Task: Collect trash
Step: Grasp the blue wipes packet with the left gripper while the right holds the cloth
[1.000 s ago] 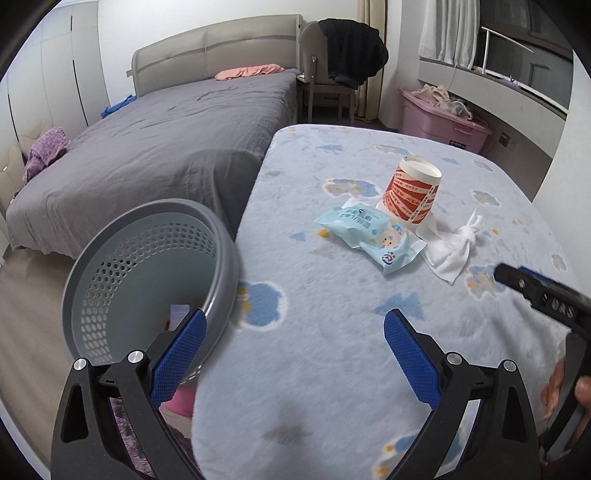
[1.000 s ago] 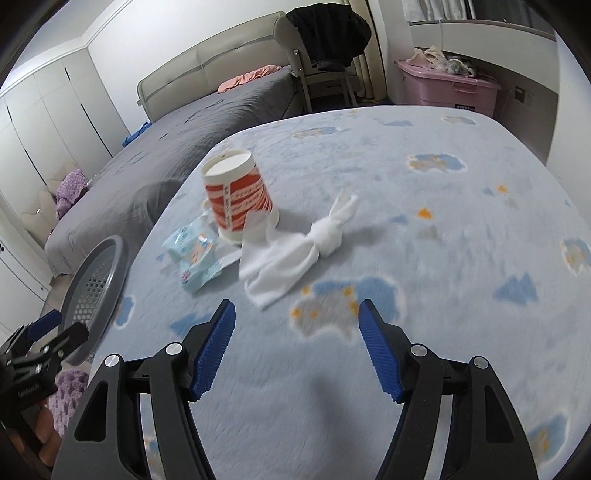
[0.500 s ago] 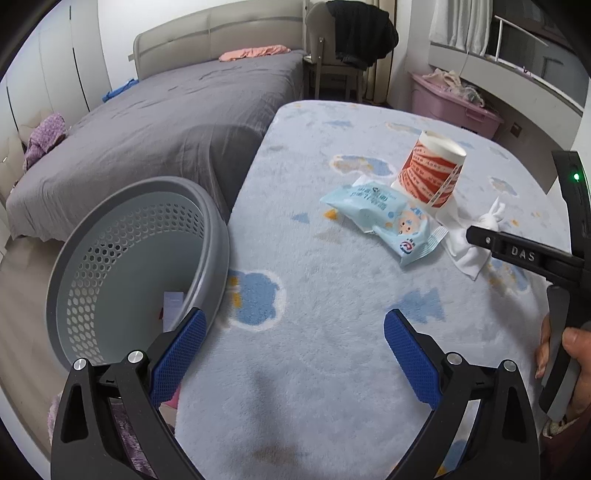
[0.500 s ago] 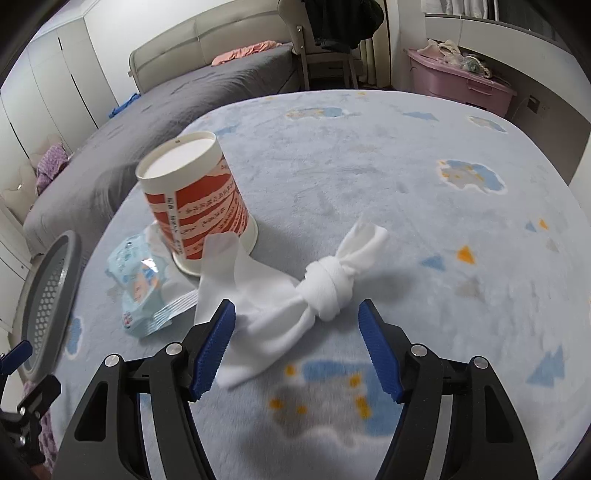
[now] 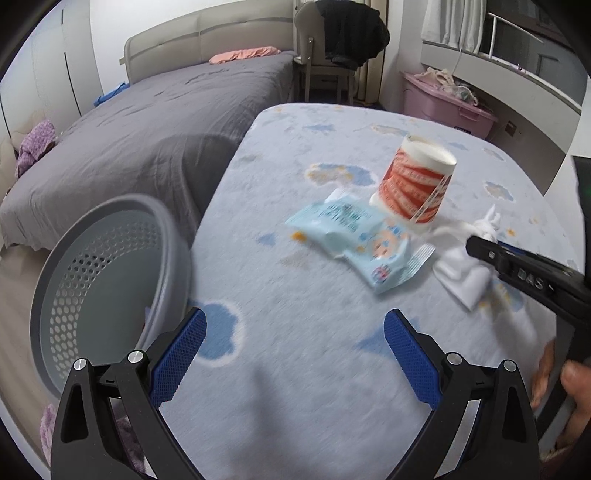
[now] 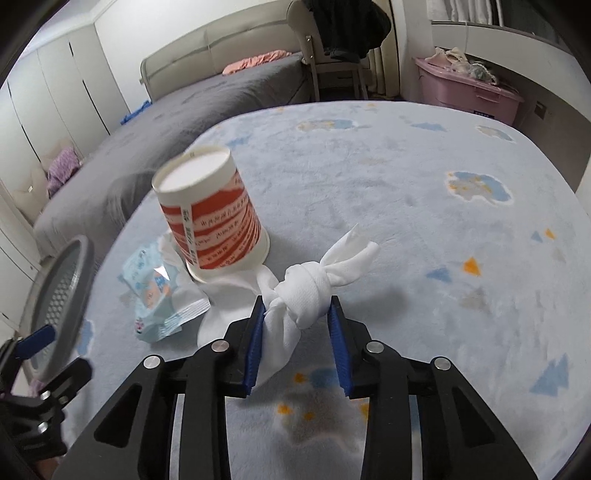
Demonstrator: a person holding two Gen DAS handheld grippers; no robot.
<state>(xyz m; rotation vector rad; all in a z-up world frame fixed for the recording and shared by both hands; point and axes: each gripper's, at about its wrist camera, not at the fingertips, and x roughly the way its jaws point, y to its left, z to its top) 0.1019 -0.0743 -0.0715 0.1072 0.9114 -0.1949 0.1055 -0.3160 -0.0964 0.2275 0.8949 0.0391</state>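
A knotted white cloth (image 6: 306, 284) lies on the pale blue cloud-print blanket (image 6: 424, 229). My right gripper (image 6: 297, 302) has its jaws closing on the knot, and both blue pads press its sides. Just left of it an upside-down red-striped paper cup (image 6: 214, 218) stands on the cloth's tail, with a light blue wrapper (image 6: 155, 288) beside it. My left gripper (image 5: 295, 343) hovers open over bare blanket, short of the wrapper (image 5: 354, 236) and cup (image 5: 417, 184). A grey perforated basket (image 5: 173, 236) tilts against the blanket's left edge.
A grey bed (image 5: 147, 140) fills the far left. Behind it stand a chair with a black jacket (image 5: 347, 33) and a pink storage bin (image 5: 443, 103). A hand (image 5: 569, 384) holds the right tool at the lower right.
The right gripper has come forward to the white cloth and its jaws have gone from wide open to pressed on the knot. My left gripper edged nearer the wrapper and stayed open.
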